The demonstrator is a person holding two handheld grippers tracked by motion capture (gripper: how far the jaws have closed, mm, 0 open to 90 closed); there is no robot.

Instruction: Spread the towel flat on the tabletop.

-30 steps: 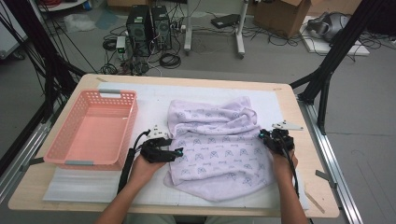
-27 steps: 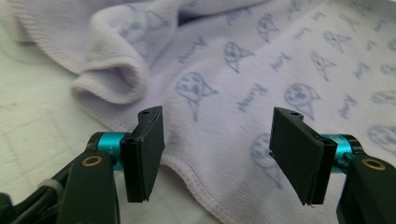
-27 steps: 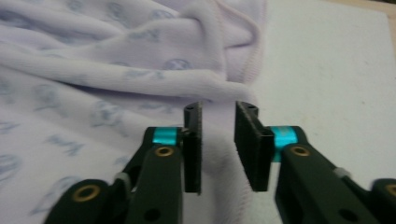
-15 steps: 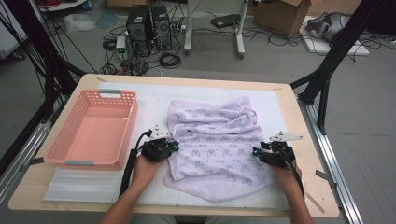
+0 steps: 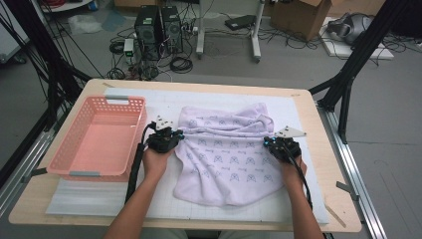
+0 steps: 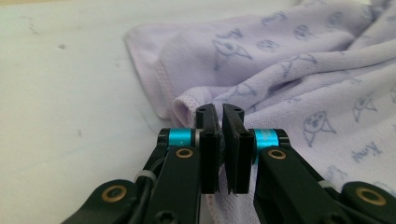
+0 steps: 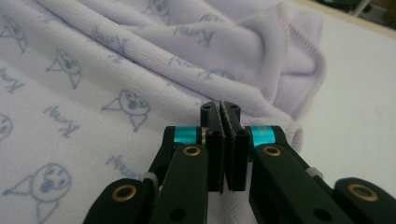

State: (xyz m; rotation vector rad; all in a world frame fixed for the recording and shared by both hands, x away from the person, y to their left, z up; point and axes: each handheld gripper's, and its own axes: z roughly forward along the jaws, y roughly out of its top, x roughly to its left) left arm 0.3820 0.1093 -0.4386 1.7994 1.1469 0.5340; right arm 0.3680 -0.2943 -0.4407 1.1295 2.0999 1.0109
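Pale lilac terry towel (image 7: 116, 70) printed with small animal faces — its repeated cursive word too blurred to read.

We see both tongs, left (image 5: 174, 135) and right (image 5: 271, 142), now pinched shut on the towel (image 5: 224, 159), its side edges drawn outward and stretched taut between them.
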